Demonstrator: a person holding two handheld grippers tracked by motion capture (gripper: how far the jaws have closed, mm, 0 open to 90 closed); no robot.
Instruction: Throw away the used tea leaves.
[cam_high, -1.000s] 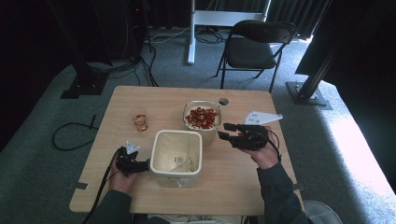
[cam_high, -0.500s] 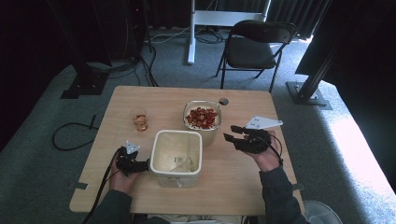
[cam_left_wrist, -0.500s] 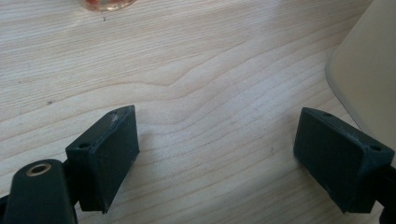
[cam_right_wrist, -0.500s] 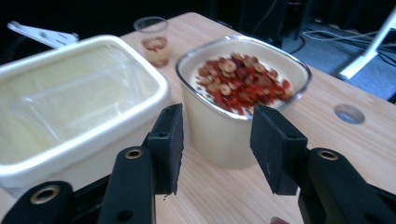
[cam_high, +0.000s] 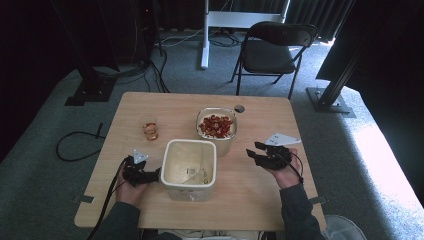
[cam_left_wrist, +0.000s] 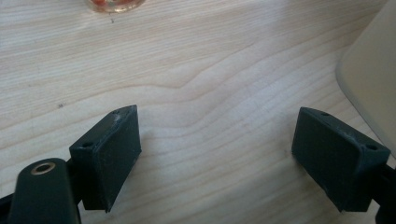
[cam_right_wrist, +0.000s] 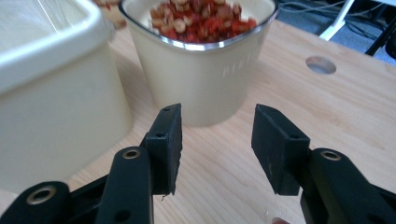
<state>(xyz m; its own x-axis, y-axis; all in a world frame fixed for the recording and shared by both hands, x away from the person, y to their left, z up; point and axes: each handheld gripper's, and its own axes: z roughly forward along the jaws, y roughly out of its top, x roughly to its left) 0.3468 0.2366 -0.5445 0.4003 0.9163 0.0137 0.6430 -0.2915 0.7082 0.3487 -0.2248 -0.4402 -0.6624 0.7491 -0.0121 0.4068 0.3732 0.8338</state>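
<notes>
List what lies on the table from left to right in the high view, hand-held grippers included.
Left hand-held gripper → small glass → large cream container → cup of red and tan pieces → right hand-held gripper.

Both handheld grippers are all black. The left gripper (cam_high: 141, 174), lower left of the high view, has a small grey three-cornered plate (cam_high: 139, 156) on top and a black cable (cam_high: 111, 199) trailing off toward the bottom edge. The right gripper (cam_high: 259, 154) carries a thin looped black cable (cam_high: 298, 167) too. Up close, the chunky matte rubber pads (cam_right_wrist: 166, 146) have small screw holes, plus brass-ringed pivots (cam_right_wrist: 131, 153). The sleeves (cam_high: 299, 216) are dark grey.
</notes>
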